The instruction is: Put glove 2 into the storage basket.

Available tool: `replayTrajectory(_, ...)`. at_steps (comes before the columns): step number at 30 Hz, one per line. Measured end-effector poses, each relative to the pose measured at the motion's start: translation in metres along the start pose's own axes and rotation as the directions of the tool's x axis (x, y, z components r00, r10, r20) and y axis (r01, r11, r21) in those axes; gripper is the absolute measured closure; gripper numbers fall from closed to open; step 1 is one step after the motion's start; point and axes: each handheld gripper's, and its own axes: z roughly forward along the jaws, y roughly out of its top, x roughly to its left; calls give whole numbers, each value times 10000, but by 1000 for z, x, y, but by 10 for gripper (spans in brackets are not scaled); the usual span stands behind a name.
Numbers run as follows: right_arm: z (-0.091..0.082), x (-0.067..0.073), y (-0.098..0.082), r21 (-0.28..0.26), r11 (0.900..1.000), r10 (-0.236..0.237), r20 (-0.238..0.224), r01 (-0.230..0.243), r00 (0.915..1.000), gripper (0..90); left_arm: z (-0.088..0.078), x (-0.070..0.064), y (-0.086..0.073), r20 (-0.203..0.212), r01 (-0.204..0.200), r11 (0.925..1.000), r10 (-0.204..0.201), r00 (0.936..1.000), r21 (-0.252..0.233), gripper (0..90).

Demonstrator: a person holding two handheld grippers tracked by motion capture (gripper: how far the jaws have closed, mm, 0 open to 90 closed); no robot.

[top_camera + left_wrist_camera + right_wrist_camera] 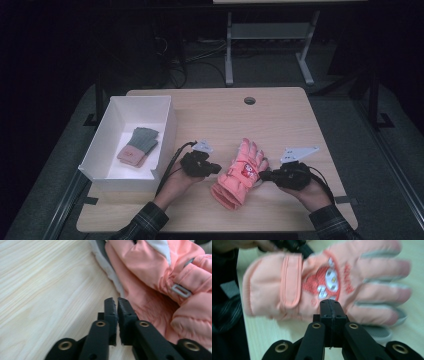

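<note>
Pink ski glove (pixel 239 175) lying on wooden tabletop (pixel 280 120), left tongs (pixel 115 305) slightly parted beside its cuff, grasping nothing, right tongs (pixel 331 305) clenched empty at its edge.

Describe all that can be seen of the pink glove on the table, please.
The pink glove is a padded winter glove of smooth fabric. It has grey finger undersides, a red cartoon patch on the back, a wrist strap and a small buckle. It lies flat on the wooden table, fingers pointing away from the person, between both grippers.

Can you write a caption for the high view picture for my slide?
Two hand-held grippers, left and right, flank a pink glove on a wooden table.
</note>
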Motion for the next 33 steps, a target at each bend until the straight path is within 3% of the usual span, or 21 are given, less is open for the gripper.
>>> replayTrajectory(6,8,-3,12,-339,9994,-25,325,36,9995,900,-11,2,4,-399,75,9999,-78,9992,-72,586)
replayTrajectory(9,16,-5,13,-158,9999,13,455,-6,9990,900,-16,1,8,-495,262,9987,-284,9984,-435,487)
replayTrajectory(13,26,-7,10,141,9998,123,527,-131,9985,900,-23,1,15,-339,441,9962,-467,9983,-754,396)
replayTrajectory(18,37,-7,8,535,9984,138,602,-170,9981,900,-29,-5,29,110,317,9944,-308,9995,-1005,265)
replayTrajectory(24,48,-4,5,898,9958,75,855,-152,9963,900,-22,-12,44,486,64,9959,-20,9988,-903,191)
replayTrajectory(33,60,-2,5,1269,9918,-5,1157,-143,9933,900,8,-13,52,972,348,9979,-293,9948,-547,140)
